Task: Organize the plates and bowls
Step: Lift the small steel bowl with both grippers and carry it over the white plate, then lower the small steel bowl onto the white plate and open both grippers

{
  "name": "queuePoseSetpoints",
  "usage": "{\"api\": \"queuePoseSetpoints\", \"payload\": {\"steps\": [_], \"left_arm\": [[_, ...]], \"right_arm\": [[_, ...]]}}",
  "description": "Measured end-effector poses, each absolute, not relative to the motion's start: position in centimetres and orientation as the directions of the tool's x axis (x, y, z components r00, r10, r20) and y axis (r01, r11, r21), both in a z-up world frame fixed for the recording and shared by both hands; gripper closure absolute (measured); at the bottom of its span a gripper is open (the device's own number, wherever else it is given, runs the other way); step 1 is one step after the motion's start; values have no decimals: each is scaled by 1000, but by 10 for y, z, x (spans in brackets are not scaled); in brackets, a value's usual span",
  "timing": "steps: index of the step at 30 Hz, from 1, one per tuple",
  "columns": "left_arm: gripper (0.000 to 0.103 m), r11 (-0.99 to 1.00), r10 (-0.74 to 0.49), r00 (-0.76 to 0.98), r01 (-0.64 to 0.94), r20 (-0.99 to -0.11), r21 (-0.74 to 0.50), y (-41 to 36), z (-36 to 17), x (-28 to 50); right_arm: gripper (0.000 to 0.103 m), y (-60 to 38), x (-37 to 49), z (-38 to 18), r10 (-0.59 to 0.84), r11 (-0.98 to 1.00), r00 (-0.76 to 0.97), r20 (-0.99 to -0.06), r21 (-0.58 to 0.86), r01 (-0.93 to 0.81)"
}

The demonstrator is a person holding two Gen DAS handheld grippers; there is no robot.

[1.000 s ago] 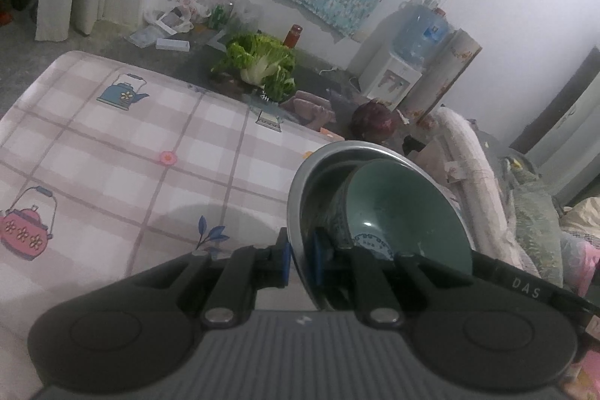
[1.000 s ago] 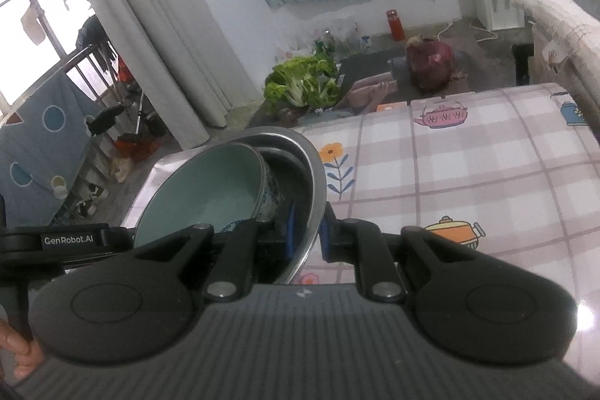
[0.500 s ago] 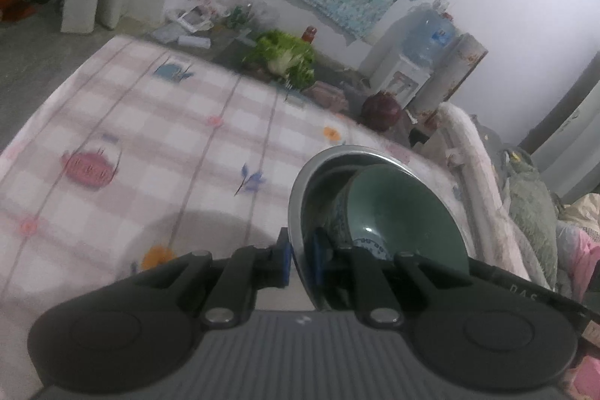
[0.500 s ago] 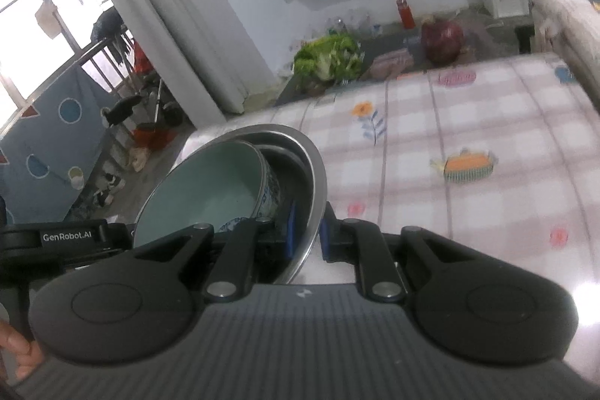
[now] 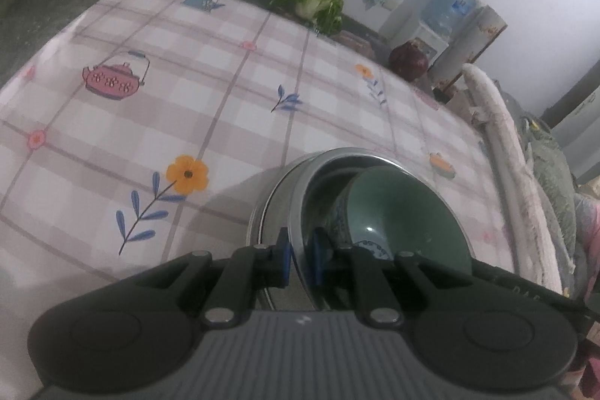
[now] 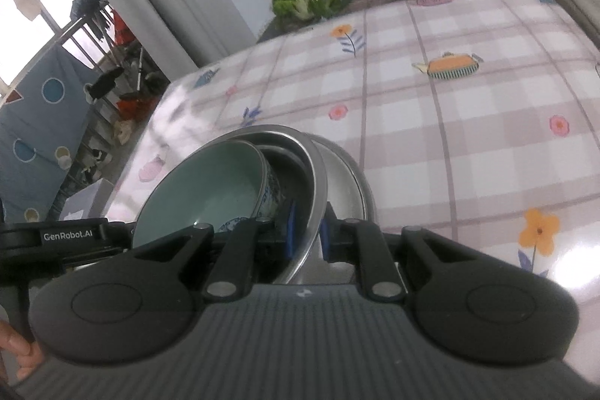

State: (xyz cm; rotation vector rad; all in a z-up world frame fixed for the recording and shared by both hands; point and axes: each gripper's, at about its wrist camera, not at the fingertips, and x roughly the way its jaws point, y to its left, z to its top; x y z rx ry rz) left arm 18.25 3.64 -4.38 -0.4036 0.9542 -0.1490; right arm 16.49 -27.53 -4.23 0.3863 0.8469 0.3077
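Observation:
A steel bowl (image 5: 300, 212) holds a green ceramic bowl (image 5: 405, 212) with a blue pattern outside. Both grippers pinch the steel bowl's rim from opposite sides. My left gripper (image 5: 300, 255) is shut on the rim. My right gripper (image 6: 306, 231) is shut on the opposite rim (image 6: 317, 182), with the green bowl (image 6: 202, 190) to its left. A second steel dish (image 5: 262, 212) sits under the held bowl, low over the checked tablecloth (image 5: 187, 81); it also shows in the right wrist view (image 6: 352, 190).
The tablecloth (image 6: 450, 100) spreads wide beyond the bowls. Past the far edge lie green cabbage (image 5: 315, 0), a dark red round thing (image 5: 408, 60) and a water dispenser (image 5: 450, 10). A pale padded rail (image 5: 498, 115) runs along the right.
Both grippers have tilted down and lowered the bowl stack towards the table. More tablecloth is in view, and a second steel dish now shows beneath the held bowl.

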Motion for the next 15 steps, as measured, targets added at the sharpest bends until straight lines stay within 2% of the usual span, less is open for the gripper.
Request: {"api": "queuePoseSetpoints", "payload": {"steps": [15], "left_arm": [[88, 922, -295, 571, -40, -766, -385, 35, -50, 183]], "right_arm": [[89, -276, 169, -56, 396, 895, 619, -678, 434, -98]]}}
